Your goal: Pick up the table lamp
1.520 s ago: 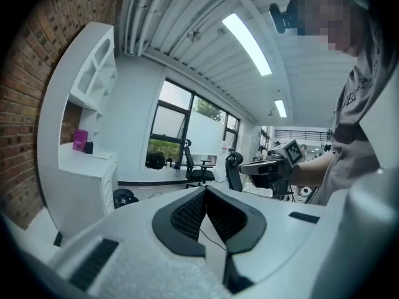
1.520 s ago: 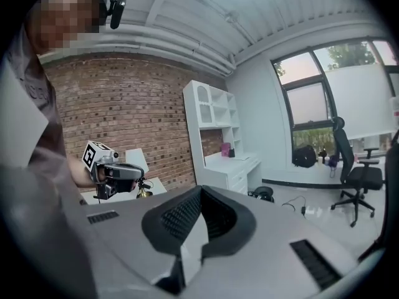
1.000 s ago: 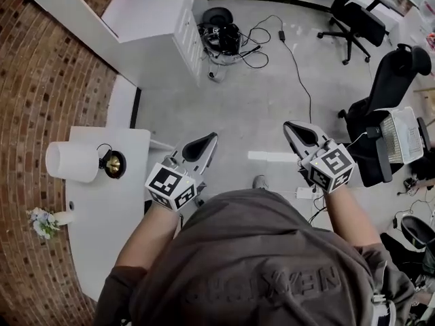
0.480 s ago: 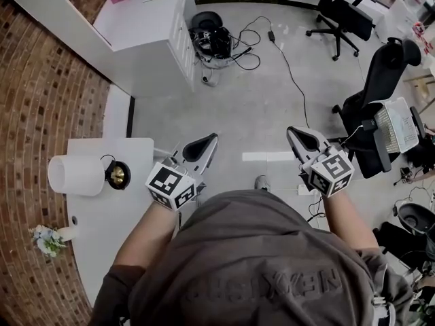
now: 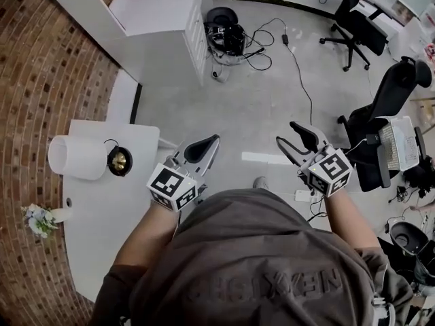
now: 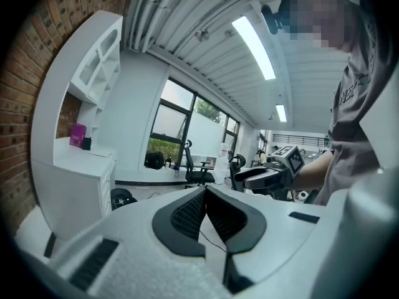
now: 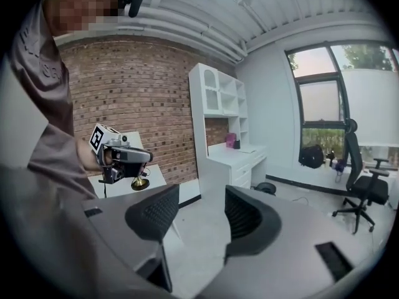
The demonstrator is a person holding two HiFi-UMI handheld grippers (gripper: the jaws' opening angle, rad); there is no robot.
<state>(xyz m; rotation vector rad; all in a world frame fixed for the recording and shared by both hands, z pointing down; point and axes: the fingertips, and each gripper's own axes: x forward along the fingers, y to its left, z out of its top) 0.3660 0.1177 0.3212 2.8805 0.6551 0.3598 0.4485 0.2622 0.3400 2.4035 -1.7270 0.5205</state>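
Note:
The table lamp [image 5: 76, 157] has a white shade and a brass base [image 5: 119, 161]; it sits at the far end of a white table [image 5: 112, 216] by the brick wall, left of both grippers. My left gripper [image 5: 211, 141] is shut and empty, in the air right of the table; its pads meet in the left gripper view [image 6: 204, 192]. Further right, over the floor, my right gripper [image 5: 287, 133] is open, and its jaws have just been opening with nothing between them [image 7: 199, 210]. In the right gripper view the brass base [image 7: 139, 184] shows below the left gripper [image 7: 121, 156].
A small vase of flowers [image 5: 37, 221] stands on the table near the brick wall [image 5: 41, 60]. A white desk with drawers [image 5: 170, 12] and a tangle of cables [image 5: 234, 43] lie ahead. Black office chairs [image 5: 387, 107] stand at the right.
The right gripper's jaws went from shut to open. Both grippers shifted slightly across the view; the left one stayed shut.

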